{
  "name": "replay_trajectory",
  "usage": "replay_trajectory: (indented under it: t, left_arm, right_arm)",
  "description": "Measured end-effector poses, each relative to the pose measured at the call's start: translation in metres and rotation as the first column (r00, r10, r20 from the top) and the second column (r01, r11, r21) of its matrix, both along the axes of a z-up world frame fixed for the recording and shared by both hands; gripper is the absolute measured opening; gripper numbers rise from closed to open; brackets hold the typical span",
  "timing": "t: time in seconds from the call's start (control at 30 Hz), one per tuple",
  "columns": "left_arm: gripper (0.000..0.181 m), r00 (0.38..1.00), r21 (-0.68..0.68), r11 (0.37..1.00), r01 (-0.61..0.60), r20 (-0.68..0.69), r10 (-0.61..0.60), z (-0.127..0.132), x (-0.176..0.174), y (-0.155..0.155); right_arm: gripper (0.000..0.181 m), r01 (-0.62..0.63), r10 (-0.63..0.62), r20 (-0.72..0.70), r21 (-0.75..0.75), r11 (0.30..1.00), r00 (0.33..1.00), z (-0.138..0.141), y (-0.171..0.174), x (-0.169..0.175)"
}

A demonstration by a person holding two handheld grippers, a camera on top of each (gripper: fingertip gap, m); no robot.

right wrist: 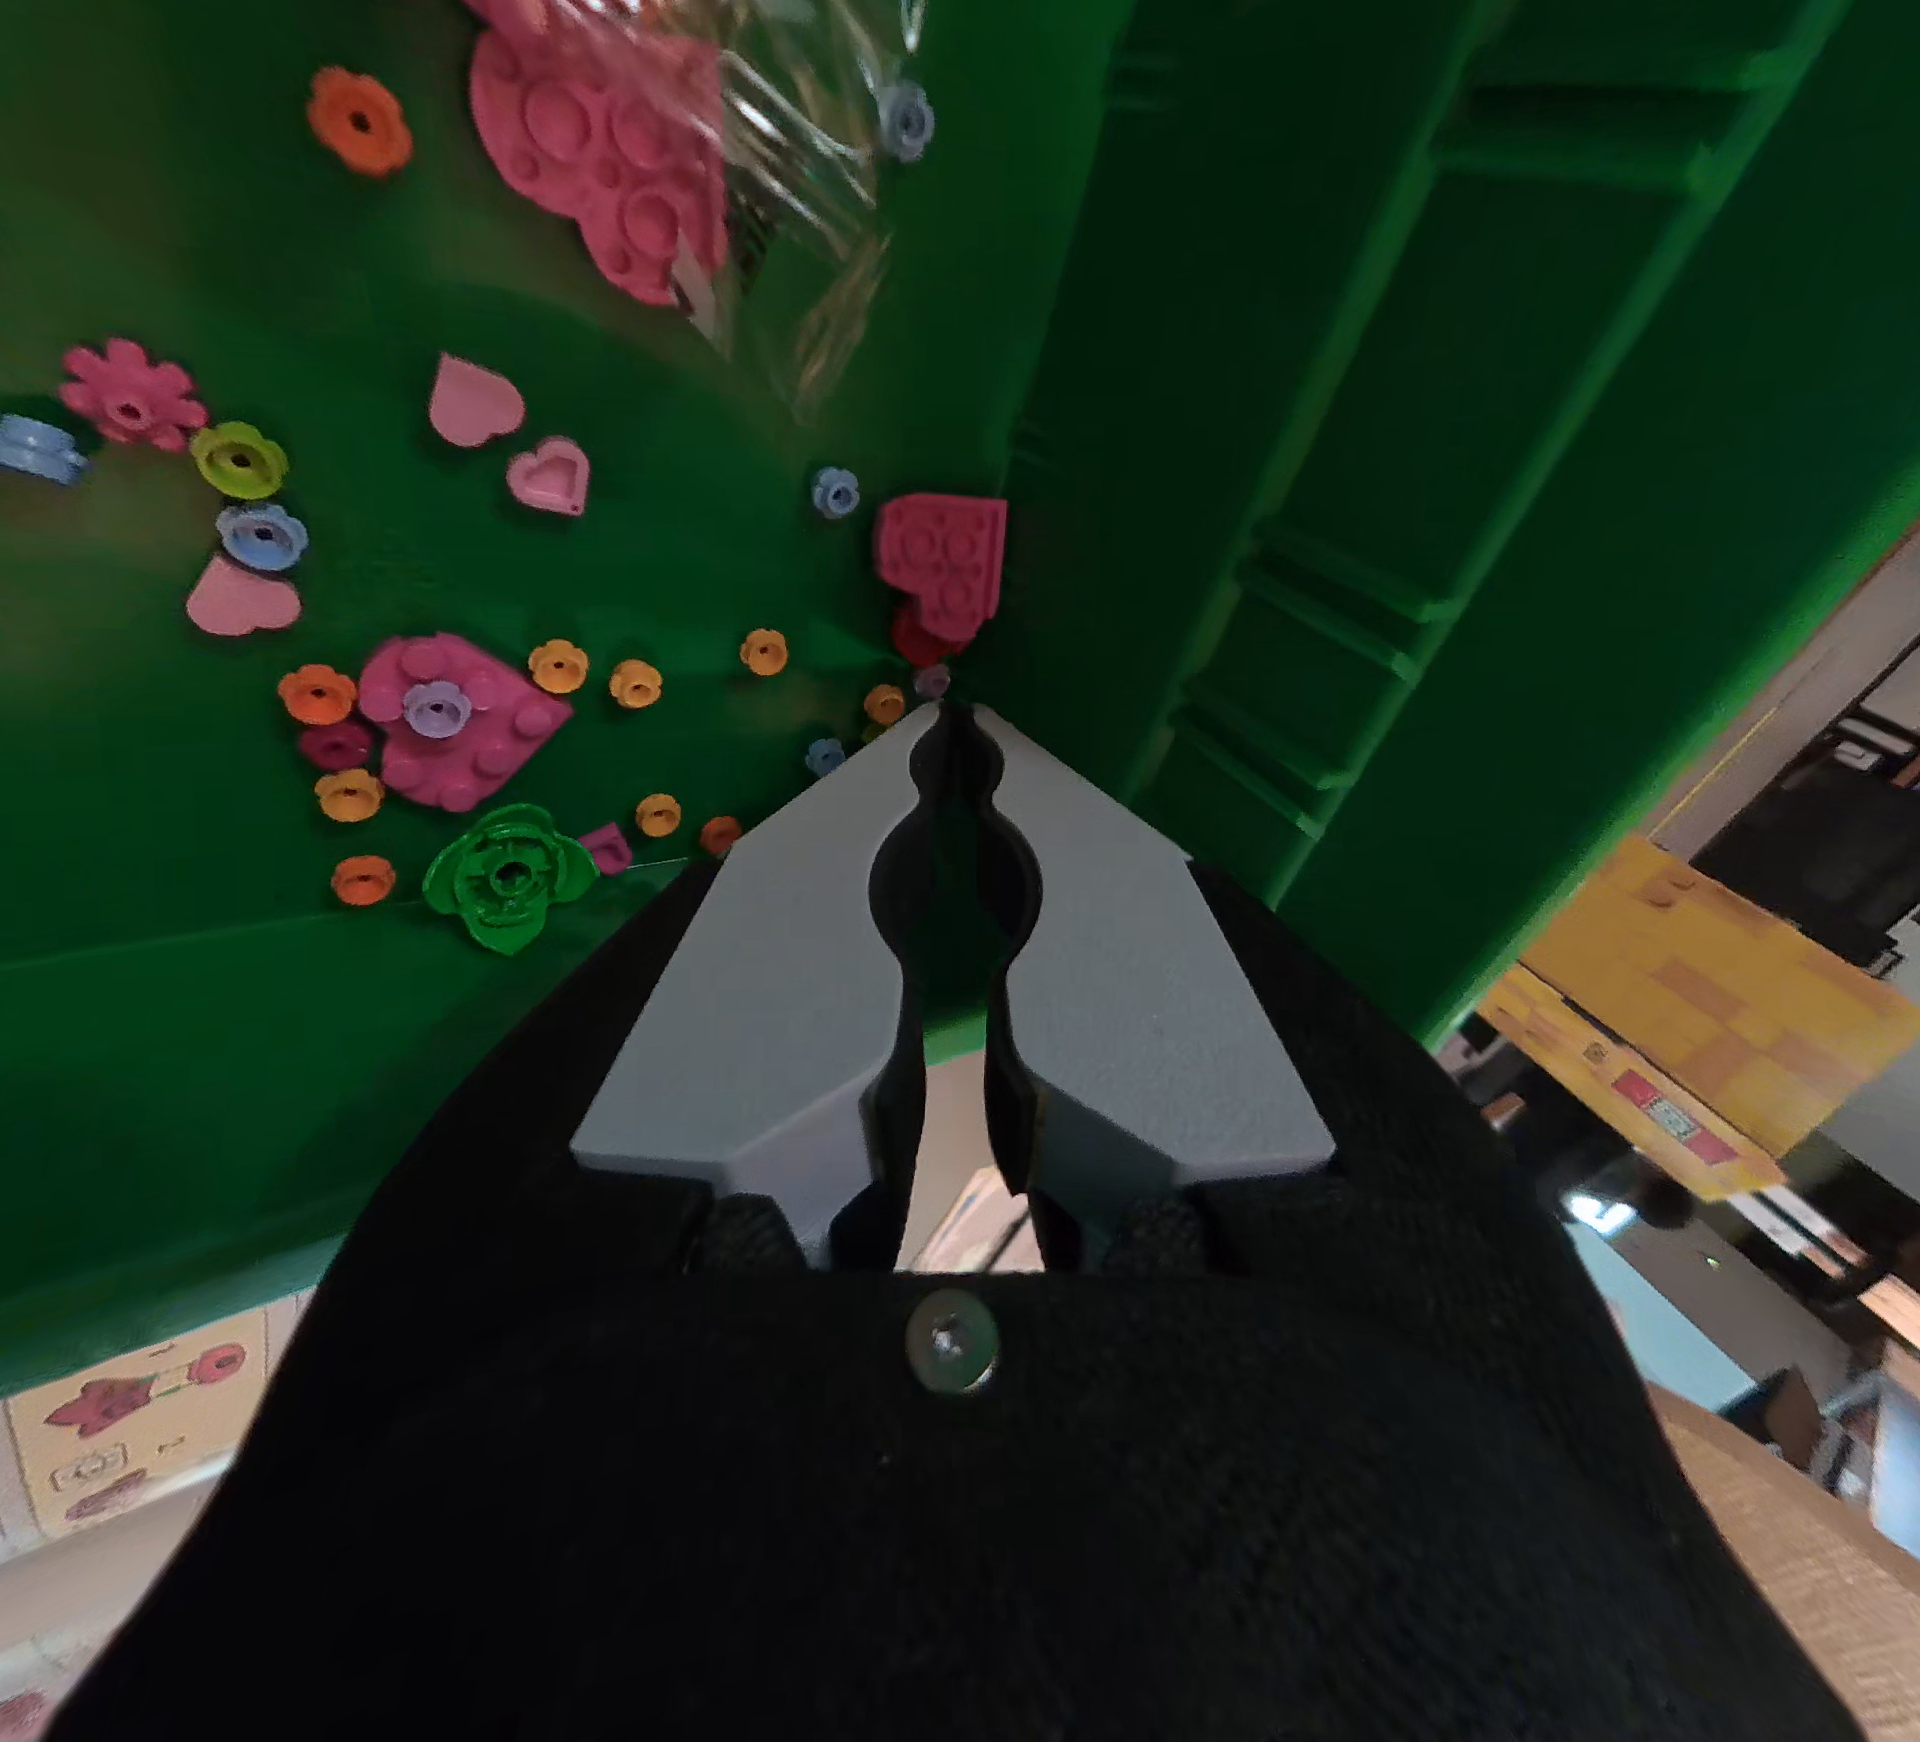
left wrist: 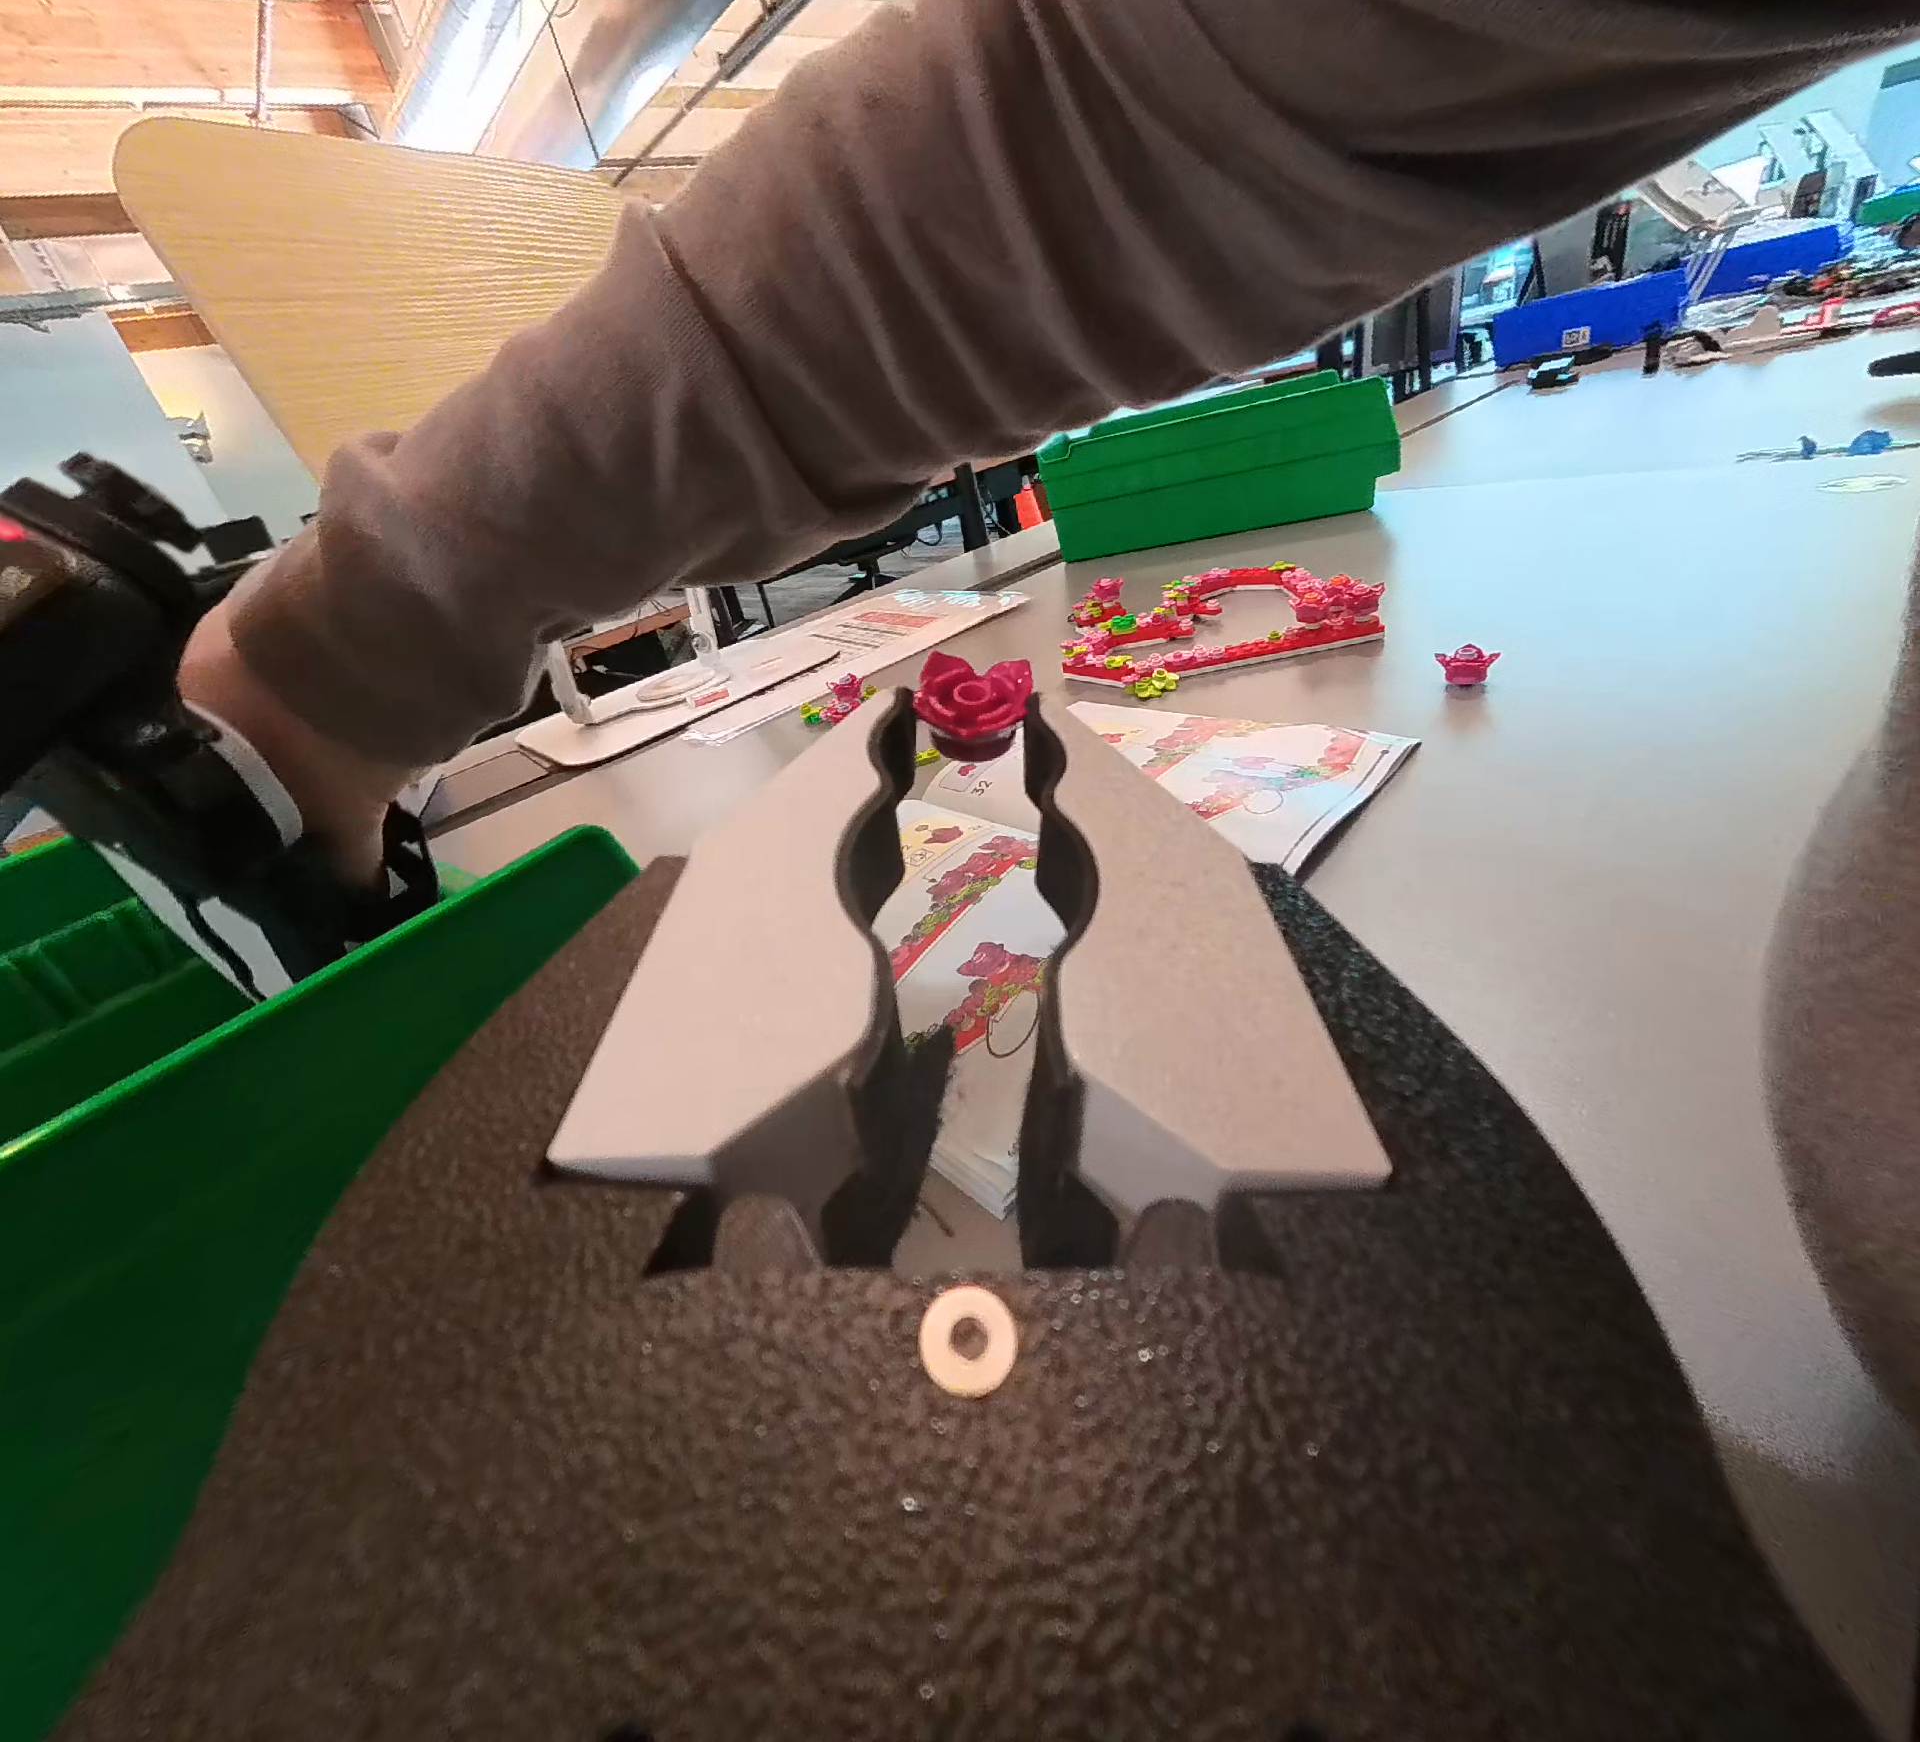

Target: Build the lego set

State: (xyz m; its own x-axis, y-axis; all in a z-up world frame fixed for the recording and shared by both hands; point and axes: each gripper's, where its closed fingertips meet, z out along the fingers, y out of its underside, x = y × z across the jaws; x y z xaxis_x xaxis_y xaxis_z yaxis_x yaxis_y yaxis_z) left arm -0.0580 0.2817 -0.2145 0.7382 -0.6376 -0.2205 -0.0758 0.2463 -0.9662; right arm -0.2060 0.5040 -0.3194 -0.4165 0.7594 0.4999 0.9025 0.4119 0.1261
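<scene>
My left gripper (left wrist: 971, 718) is shut on a magenta rose piece (left wrist: 971, 693), held by its base above the table. Behind it lie the red heart-shaped flower build (left wrist: 1226, 627), a second rose (left wrist: 1467, 664) and the open instruction booklet (left wrist: 1247, 773). My right gripper (right wrist: 951, 710) is inside a green bin (right wrist: 1351, 342), with its jaws closed at the corner of the bin floor. Its tips are next to a tiny lavender flower (right wrist: 932, 680) and just below a magenta heart plate (right wrist: 940, 565). I cannot tell whether anything is pinched between them.
Loose small flowers, pink hearts, a green leaf piece (right wrist: 507, 877) and a clear plastic bag (right wrist: 790, 134) lie on the bin floor. A person's grey sleeve (left wrist: 935, 238) crosses over to the near green bin (left wrist: 208, 1121). Another green bin (left wrist: 1216, 471) stands behind the build. Across from one pair of fingers to the other is roughly 30 centimetres.
</scene>
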Motion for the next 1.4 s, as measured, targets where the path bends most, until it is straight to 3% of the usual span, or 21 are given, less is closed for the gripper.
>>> replay_trajectory:
  t: [0.3,0.4,0.5,0.73,0.87,0.93,1.03,1.17,1.27,1.4]
  left_arm:
    - [0.018,1.000,-0.001,1.000,0.004,0.001,-0.004,0.000,0.000,0.000]
    - [0.018,1.000,0.000,1.000,0.004,0.001,-0.004,0.000,0.000,0.000]
    - [0.018,1.000,-0.001,1.000,0.004,0.002,-0.004,0.000,0.000,0.000]
    - [0.018,1.000,-0.001,1.000,0.005,0.001,-0.005,0.000,0.000,0.000]
    - [0.018,1.000,-0.002,1.000,0.005,0.000,-0.005,0.000,0.000,0.000]
    - [0.018,1.000,-0.001,1.000,0.005,0.000,-0.005,0.000,0.000,0.000]
    - [0.018,1.000,-0.001,1.000,0.006,-0.001,-0.006,0.000,0.000,0.000]
    - [0.018,1.000,-0.001,1.000,0.007,0.000,-0.007,0.000,0.001,0.000]
    - [0.018,1.000,0.000,1.000,0.008,0.003,-0.008,0.000,0.000,0.000]
    - [0.018,1.000,0.007,1.000,0.010,0.001,-0.010,0.001,0.001,-0.002]
  right_arm:
    - [0.000,-0.098,0.085,0.128,0.093,0.991,0.988,-0.006,0.004,-0.001]
    - [0.000,-0.136,0.130,0.128,0.039,0.990,0.983,-0.008,-0.001,-0.002]
    - [0.000,-0.088,0.094,0.120,-0.056,0.995,0.988,-0.006,-0.006,0.004]
    - [0.001,-0.064,0.066,0.039,-0.052,0.997,0.997,-0.003,-0.003,-0.002]
    - [0.012,0.022,-0.024,-0.017,-0.147,0.989,1.000,-0.004,-0.012,-0.006]
    - [0.014,0.124,-0.134,-0.045,-0.188,0.974,0.990,-0.004,-0.013,-0.006]
    - [0.008,0.327,-0.371,-0.108,-0.291,0.899,0.922,-0.002,-0.011,-0.007]
    - [0.000,0.474,-0.547,-0.142,-0.355,0.806,0.825,0.002,-0.004,-0.004]
    - [0.000,0.525,-0.599,-0.168,-0.338,0.781,0.783,0.002,0.000,-0.004]
    - [0.000,0.543,-0.593,-0.210,-0.250,0.801,0.777,0.000,0.007,-0.004]
